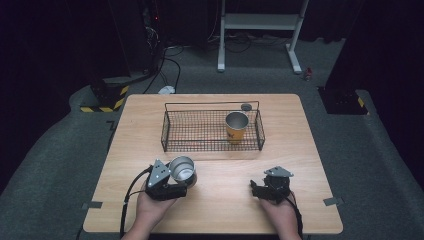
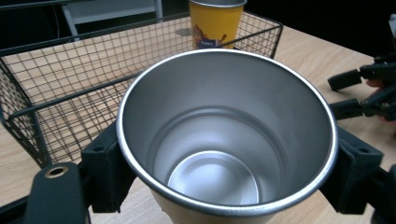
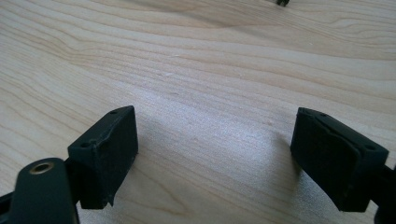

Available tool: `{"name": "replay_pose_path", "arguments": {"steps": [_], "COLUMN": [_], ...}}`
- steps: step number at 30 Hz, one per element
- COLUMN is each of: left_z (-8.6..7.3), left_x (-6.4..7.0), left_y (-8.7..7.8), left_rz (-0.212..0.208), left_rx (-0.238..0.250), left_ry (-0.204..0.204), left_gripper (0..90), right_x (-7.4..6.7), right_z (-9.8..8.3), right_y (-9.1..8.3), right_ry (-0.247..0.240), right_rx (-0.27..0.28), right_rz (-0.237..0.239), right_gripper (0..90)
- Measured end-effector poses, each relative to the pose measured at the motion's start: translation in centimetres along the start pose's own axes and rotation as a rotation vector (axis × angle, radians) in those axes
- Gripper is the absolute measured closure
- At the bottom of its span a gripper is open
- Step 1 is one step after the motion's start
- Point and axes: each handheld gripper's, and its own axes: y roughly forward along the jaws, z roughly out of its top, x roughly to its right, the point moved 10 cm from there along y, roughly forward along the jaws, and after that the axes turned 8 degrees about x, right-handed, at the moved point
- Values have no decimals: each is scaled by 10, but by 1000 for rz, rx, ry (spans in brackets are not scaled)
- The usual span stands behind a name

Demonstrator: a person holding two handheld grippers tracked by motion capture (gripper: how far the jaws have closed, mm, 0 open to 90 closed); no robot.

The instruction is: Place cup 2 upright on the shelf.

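Nearest, on the wooden desk (image 1: 220, 200): left gripper (image 1: 176, 186), jaws clamped on either side of a steel cup (image 2: 226, 140), mouth open toward the camera, bottom bare and shiny. To the right, well apart: right gripper (image 3: 215, 154), jaws spread wide over bare wood, holding nothing. Farther back, mid-desk: black wire basket (image 1: 172, 131), with an upright yellow cup (image 1: 236, 127) standing inside near its right end. Just behind the basket's far rim: a small dark round object (image 1: 246, 106), too small to identify. Beyond the desk: grey carpet, cables, a white frame.
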Motion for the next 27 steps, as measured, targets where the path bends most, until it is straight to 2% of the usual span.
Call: {"name": "replay_pose_path", "arguments": {"steps": [5,16,27], "left_z": [3,16,35], "left_x": [-5,-10,-11], "left_y": [0,4,16], "left_rz": [23,5,-7], "left_rx": [8,22,38], "left_ry": [2,-31,-25], "left_gripper": [188,188,188], "right_x": [0,0,0], "right_z": [0,0,0], "right_y": [0,0,0], "right_ry": [-1,-4,-4], "right_rx": [0,1,3], "right_rz": [1,1,-3], "right_gripper": [147,147,151]}}
